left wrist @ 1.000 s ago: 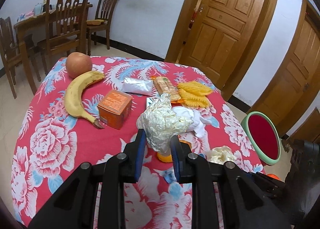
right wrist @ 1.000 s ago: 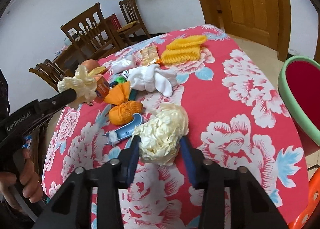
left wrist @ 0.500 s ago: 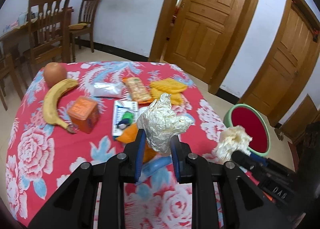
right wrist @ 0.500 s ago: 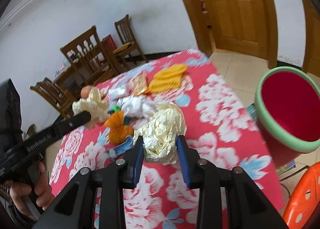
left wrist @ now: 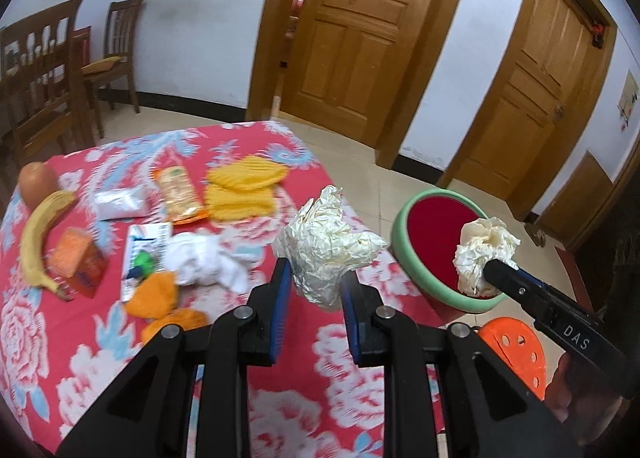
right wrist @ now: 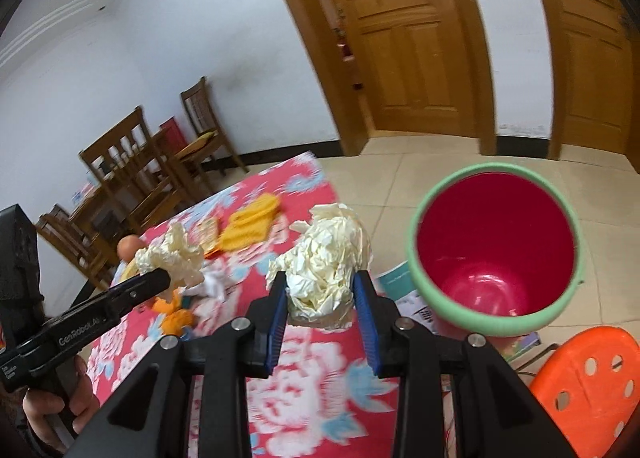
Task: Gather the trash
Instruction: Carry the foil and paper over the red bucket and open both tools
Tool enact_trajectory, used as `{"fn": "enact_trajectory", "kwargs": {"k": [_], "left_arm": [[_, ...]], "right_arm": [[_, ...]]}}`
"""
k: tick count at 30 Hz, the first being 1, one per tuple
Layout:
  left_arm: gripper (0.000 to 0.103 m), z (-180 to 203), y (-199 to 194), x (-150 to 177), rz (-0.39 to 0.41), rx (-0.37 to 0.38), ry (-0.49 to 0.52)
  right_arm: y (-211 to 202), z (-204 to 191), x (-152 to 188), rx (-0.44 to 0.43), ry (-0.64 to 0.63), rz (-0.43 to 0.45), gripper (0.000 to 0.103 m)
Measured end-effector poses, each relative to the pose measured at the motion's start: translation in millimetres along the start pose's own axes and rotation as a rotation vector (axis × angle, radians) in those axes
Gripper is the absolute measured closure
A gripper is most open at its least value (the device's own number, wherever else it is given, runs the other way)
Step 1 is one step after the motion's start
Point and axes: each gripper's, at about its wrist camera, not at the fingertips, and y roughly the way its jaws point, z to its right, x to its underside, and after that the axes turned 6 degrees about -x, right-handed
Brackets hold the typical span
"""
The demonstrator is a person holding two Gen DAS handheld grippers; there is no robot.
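Observation:
My left gripper is shut on a crumpled ball of silvery-white paper, held above the right edge of the table. To its right, the right gripper holds a cream crumpled paper ball in front of the red bin with a green rim. In the right wrist view my right gripper is shut on that cream paper ball, just left of the bin, which stands on the floor with nothing visible inside. The left gripper and its paper ball show at the left.
The red floral tablecloth carries a banana, a round fruit, an orange box, a white cloth, orange peels, a yellow cloth and a snack packet. An orange stool stands beside the bin. Wooden chairs are at the back left.
Both grippers have swung right from over the table toward the bin, each still holding its paper ball. The right one has also risen off the tablecloth.

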Motion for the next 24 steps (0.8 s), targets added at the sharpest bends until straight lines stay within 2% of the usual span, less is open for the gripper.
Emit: {"fn": "enact_trajectory", "kwargs": {"k": [9,24], "left_arm": [[0.078,60.2,30.9,-9.2,-0.052,0.052,0.081],[0.078,158.3,108.4,-13.2,-0.175,0.131,0.224]], "right_arm": [[-8.5,57.7,-4.8,0.080,0.075,0.021,0.068],[-10.7,151.1,-4.5,0.188,0.232,0.018,0.065]]}}
